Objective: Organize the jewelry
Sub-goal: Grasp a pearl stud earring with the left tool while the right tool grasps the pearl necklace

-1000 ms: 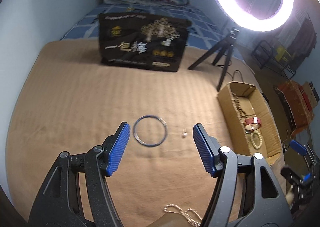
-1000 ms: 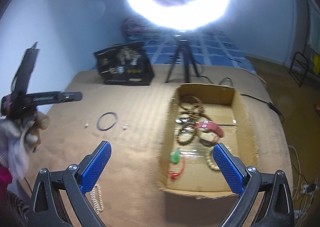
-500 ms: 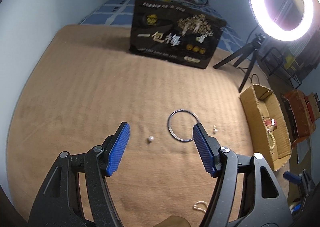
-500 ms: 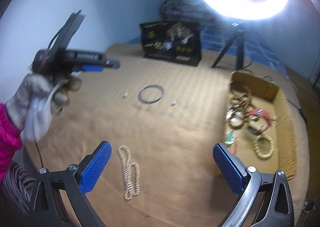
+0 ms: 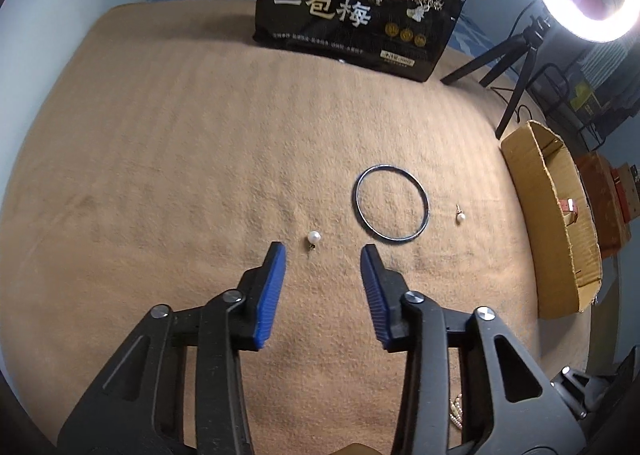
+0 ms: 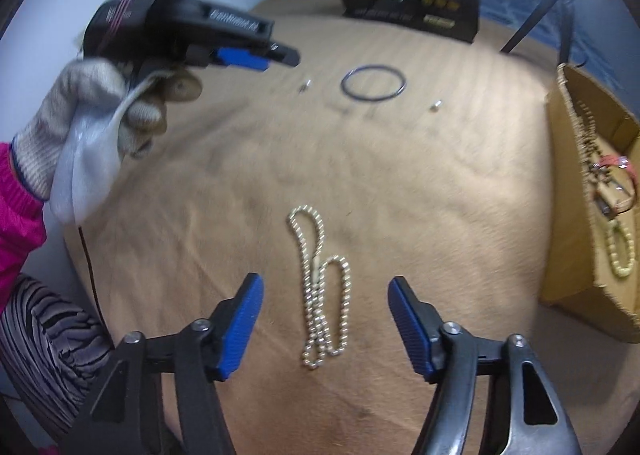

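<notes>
Your left gripper (image 5: 322,255) has its fingers part-open, holding nothing, hovering over the tan blanket (image 5: 168,159) with a pearl earring (image 5: 314,237) just ahead of the gap. The thin bangle (image 5: 392,205) lies flat to the right of it, and a second pearl earring (image 5: 461,217) sits beyond that, near the cardboard box (image 5: 560,239). Your right gripper (image 6: 326,295) has fingers wide apart and empty, with the bead necklace (image 6: 322,287) lying loose on the blanket between them. The box in the right view holds bead bracelets (image 6: 620,251) and a red strap piece (image 6: 614,165). The black printed bag (image 5: 360,11) stands at the far edge.
</notes>
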`<state>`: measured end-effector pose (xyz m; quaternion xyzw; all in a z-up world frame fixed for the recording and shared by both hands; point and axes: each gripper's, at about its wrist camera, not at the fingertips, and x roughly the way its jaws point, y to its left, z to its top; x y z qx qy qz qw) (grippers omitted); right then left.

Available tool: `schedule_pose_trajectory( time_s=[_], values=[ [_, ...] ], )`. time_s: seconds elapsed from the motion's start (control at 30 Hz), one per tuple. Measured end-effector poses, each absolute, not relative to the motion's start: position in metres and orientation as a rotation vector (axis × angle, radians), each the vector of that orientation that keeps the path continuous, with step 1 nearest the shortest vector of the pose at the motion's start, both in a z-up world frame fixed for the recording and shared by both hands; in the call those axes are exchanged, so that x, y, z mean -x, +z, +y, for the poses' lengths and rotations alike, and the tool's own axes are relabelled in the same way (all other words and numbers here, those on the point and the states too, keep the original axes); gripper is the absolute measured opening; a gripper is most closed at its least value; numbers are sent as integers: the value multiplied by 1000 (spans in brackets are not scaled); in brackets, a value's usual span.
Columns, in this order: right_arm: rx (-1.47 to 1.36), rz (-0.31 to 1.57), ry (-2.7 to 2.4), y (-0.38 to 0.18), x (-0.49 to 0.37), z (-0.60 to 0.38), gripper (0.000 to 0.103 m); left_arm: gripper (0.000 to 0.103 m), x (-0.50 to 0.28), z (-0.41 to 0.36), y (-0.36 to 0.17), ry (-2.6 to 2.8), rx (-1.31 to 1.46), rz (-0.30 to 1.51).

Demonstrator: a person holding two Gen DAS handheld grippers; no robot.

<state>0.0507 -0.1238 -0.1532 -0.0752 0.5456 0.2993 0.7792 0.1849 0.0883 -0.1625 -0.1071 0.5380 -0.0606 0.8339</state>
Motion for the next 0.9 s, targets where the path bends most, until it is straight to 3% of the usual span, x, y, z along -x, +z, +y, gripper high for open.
schedule_pose_trajectory(
  time_s=[0.33, 0.6, 0.67, 0.9],
  values=[
    [198, 1241, 646, -168, -50, -114, 46, 26, -198, 82, -183, -114, 208, 1184],
    [208, 1259, 659, -174, -53, -107, 44, 25, -208, 81, -190, -91, 207, 1183],
    [211, 1264, 663, -176, -53, -103, 43, 19, -211, 78, -193, -88, 192, 1191],
    [229, 1274, 666, -186, -58, -93, 41, 14, -215, 72, -202, -70, 151, 1205]
  ],
)
